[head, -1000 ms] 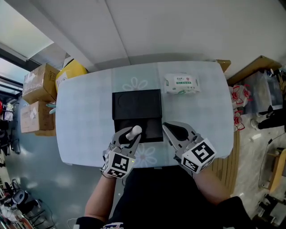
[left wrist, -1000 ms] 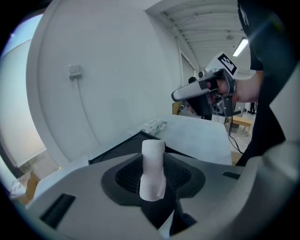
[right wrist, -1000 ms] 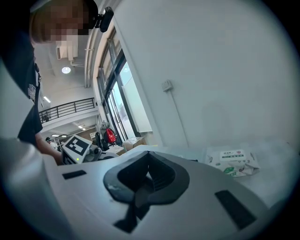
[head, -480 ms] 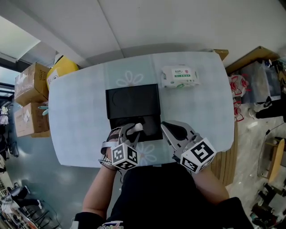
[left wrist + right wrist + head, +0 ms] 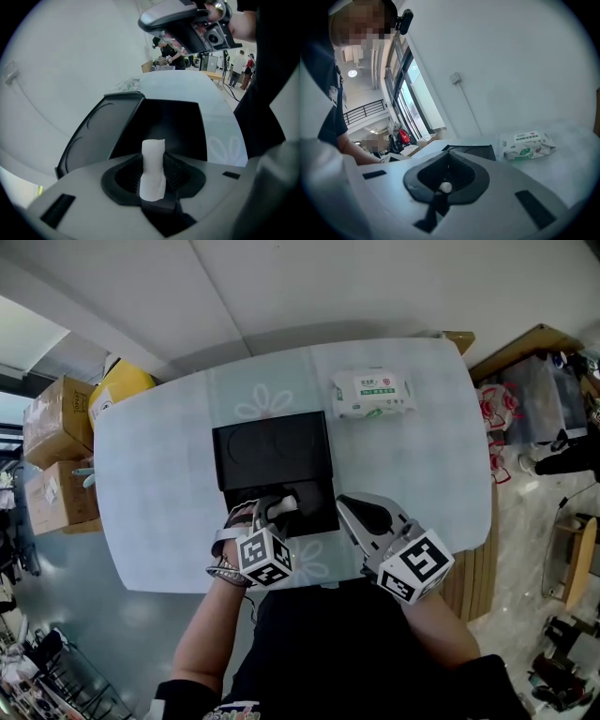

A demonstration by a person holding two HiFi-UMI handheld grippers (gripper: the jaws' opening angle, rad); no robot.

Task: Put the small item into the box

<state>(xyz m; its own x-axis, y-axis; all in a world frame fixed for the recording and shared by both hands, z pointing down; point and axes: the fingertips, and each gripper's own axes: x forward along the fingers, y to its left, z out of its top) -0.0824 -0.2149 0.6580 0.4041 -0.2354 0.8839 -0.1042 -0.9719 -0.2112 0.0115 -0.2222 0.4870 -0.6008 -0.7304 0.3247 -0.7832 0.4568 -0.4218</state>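
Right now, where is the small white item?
Head view, lower centre-left: the small white item is clamped upright in the left tongs, over the near part of the open black box.

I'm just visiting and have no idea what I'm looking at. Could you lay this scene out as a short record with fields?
Setting: table with a pale flowered cloth
Box: black, open, its lid lying flat on the far side
Left gripper: shut on a white roll, held above the box's near end
Right gripper: beside the box's right edge, shut on a small white lump, kind unclear
Also on table: pack of wipes, beyond the box
On floor: cardboard cartons at the left
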